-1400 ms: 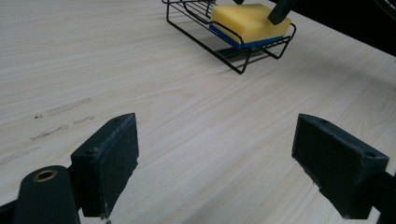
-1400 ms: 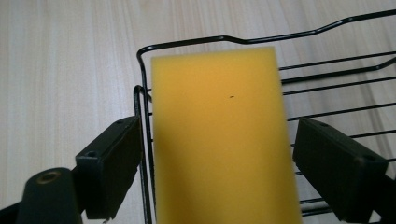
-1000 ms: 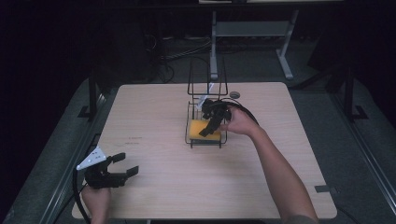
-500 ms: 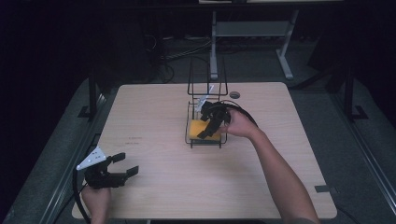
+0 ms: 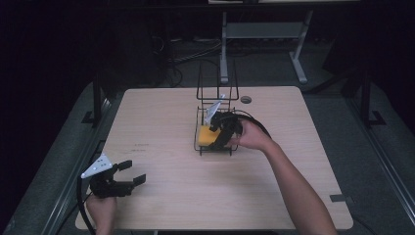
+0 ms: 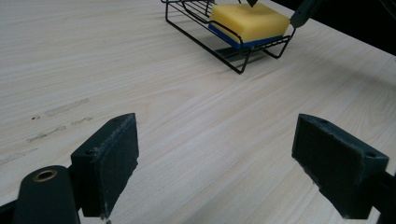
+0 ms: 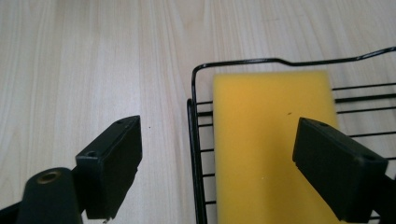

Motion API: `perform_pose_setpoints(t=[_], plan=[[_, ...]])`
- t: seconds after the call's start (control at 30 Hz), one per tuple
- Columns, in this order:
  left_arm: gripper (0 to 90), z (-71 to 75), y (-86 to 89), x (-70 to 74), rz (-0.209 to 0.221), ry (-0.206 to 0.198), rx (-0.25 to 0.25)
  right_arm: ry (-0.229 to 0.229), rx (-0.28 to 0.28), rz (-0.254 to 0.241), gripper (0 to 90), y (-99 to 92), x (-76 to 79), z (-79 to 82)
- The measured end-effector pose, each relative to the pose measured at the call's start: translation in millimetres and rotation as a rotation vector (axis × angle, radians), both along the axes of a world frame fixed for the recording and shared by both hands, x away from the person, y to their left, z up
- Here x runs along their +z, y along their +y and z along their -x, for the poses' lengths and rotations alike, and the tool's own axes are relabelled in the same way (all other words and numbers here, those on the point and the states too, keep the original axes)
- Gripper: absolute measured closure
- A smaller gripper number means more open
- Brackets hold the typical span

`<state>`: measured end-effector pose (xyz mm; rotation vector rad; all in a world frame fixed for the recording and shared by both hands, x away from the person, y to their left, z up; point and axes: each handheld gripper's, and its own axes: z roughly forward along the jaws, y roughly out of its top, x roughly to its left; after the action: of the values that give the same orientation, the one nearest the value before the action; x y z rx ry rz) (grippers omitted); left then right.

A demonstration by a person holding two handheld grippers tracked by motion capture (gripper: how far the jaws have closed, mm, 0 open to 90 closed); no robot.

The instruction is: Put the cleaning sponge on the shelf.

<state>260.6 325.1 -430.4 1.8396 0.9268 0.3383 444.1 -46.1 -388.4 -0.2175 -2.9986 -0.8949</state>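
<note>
A yellow sponge [image 5: 205,135] with a blue underside lies flat in a black wire basket [image 5: 201,147] at the middle of the table. My right gripper [image 5: 220,139] hovers open just above the basket's near end. In the right gripper view its jaws straddle the basket rim [image 7: 194,140], one over bare table and one over the sponge [image 7: 271,135], with nothing held by the right gripper [image 7: 217,168]. My left gripper [image 5: 133,171] rests open near the table's front left corner. Seen from the left gripper [image 6: 229,163], the sponge [image 6: 250,21] and basket [image 6: 205,39] lie well ahead.
The basket has a tall upright wire frame [image 5: 218,81] at its far end. A small dark round disc [image 5: 246,99] sits on the light wooden table [image 5: 161,117] behind the basket. A metal stand [image 5: 259,32] is on the floor beyond the table.
My right gripper has slid a little toward the near end of the basket, staying open over the sponge. The left gripper has not moved.
</note>
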Motion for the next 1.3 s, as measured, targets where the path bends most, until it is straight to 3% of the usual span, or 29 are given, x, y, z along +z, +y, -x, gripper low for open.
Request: perform_pose_setpoints(t=[0.53,0.93,1.3], plan=[[14.2,0.4,-2.2,0.0,-0.002,-0.001,-0.002,-0.005,0.015,-0.007,15.7,-5.6,-2.9,20.1],[14.2,1.1,-0.8,0.5,-0.004,-0.003,-0.004,-0.044,0.03,-0.004,15.7,-8.4,-7.8,41.8],[14.2,1.0,-3.2,0.1,-0.012,-0.001,-0.006,-0.037,0.042,0.009,15.6,-15.8,-11.4,56.9]])
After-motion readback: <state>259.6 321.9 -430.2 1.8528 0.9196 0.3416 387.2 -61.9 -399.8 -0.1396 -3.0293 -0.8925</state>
